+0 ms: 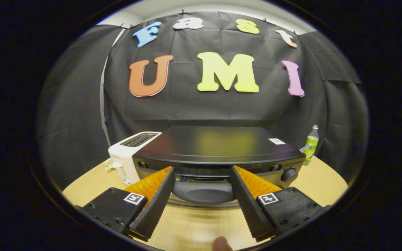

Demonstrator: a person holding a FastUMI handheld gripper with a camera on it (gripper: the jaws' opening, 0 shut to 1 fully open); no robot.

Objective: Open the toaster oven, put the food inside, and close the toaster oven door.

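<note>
The hand-held gripper [202, 170] was spread wide, gripping nothing, its fingers flanking the door handle [203, 192] of the shut toaster oven [218, 146], mid-frame on the desk [326, 181] beside a white toaster [126, 158].

A white toaster [126, 158] at middle left, a green bottle [311, 143] at right, both on the wooden table [326, 181]
</note>
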